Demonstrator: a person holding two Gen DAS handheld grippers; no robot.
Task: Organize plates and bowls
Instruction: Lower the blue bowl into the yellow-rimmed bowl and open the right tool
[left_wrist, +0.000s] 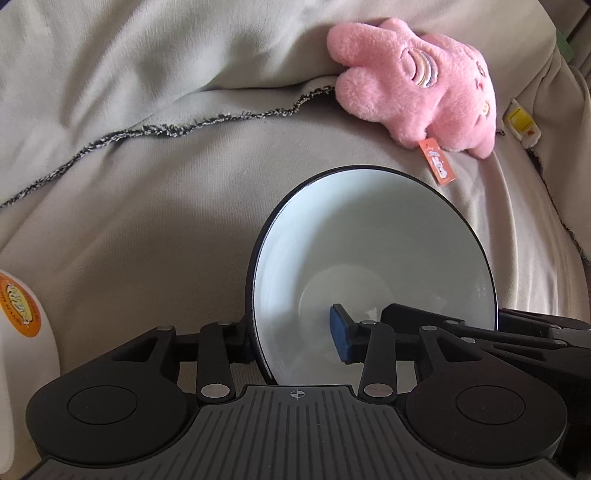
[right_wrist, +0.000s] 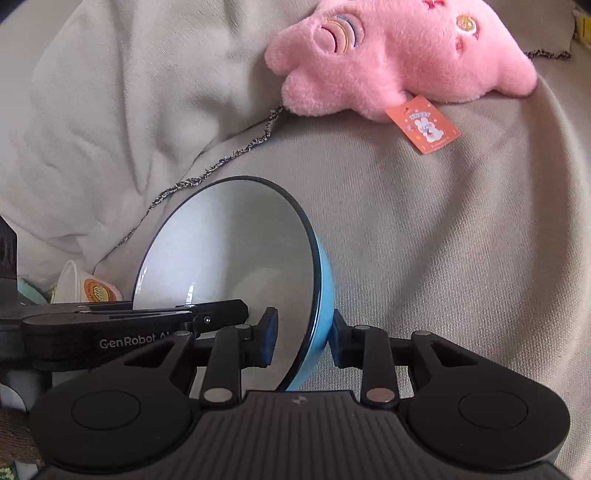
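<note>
Both grippers have hold of the same bowl (left_wrist: 373, 266), which is white inside with a thin dark rim and blue on the outside, and it stands tilted on its edge over a beige blanket (left_wrist: 147, 240). In the left wrist view the left gripper (left_wrist: 295, 338) is closed on the bowl's wall at its left side — the blue pad (left_wrist: 341, 334) of one finger lies against the white inside, while the other finger sits behind the rim on the outside, mostly hidden. The right gripper (left_wrist: 480, 328) comes in from the right edge of that view, its dark fingers reaching to the bowl's lower right rim. In the right wrist view the bowl (right_wrist: 229, 258) leans with its opening to the left and its blue outer wall to the right; the right gripper (right_wrist: 303, 341) is clamped across that wall, one pad inside and one pressed to the blue outside. The left gripper (right_wrist: 207, 314) enters there from the left, its narrow fingers closed at the bowl's lower left rim. Beyond the bowl, well apart from it, a pink plush toy (right_wrist: 399, 55) lies on the blanket with an orange tag (right_wrist: 423, 123) hanging from it. A dark fringed hem (left_wrist: 184, 125) runs across the folds of the blanket. At the left edge a white paper cup (right_wrist: 83, 286) with an orange label lies near the bowl — only part of it shows.
</note>
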